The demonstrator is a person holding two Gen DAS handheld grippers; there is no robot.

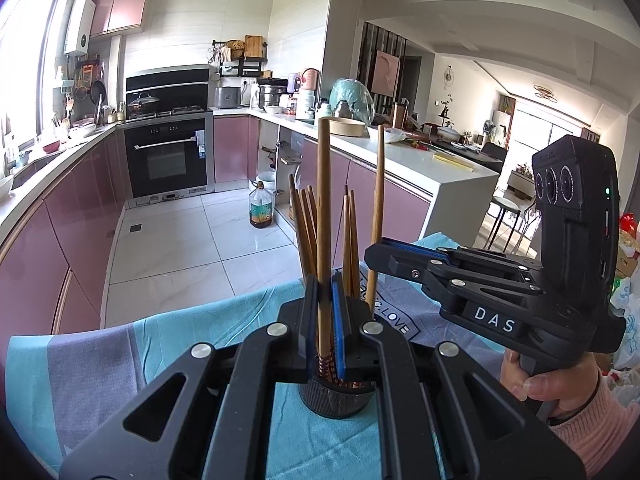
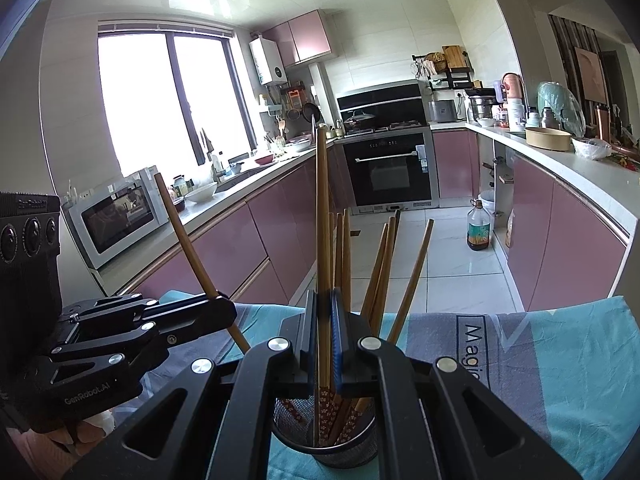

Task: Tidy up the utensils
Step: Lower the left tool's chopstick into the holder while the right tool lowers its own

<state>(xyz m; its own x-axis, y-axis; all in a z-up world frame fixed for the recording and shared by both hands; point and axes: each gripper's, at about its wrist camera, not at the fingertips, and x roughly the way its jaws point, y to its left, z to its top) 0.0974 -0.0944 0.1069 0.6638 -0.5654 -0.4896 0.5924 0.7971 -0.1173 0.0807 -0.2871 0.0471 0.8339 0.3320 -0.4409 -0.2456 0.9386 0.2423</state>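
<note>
The blue-and-grey cloth (image 1: 192, 344) covers the work surface across the bottom of both wrist views, and on it, at six o'clock in each, stands the black mesh utensil holder (image 2: 348, 452), already stocked with a loose sheaf of wooden chopsticks (image 2: 380, 276) fanning toward one o'clock. By my reading the sorting is well along: most sticks are in, and two more are on their way. The left gripper (image 1: 326, 320) is clamped tight on one upright chopstick (image 1: 324, 216) whose patterned lower end sits at or just inside the holder's mouth; the right gripper (image 2: 324, 328) is likewise closed on a chopstick (image 2: 322, 208) directly over the rim. What remains, it seems, is to release both and gather any strays, though none show on the cloth. Each tool crowds the other: in the left view the right one reaches in from three o'clock, in the right view the left from nine, so the jaws and the leaning sticks are the likely snags. Further off, the oil bottle (image 1: 260, 210) on the floor, the oven (image 1: 168, 160) and the cluttered counters stay well apart.
</note>
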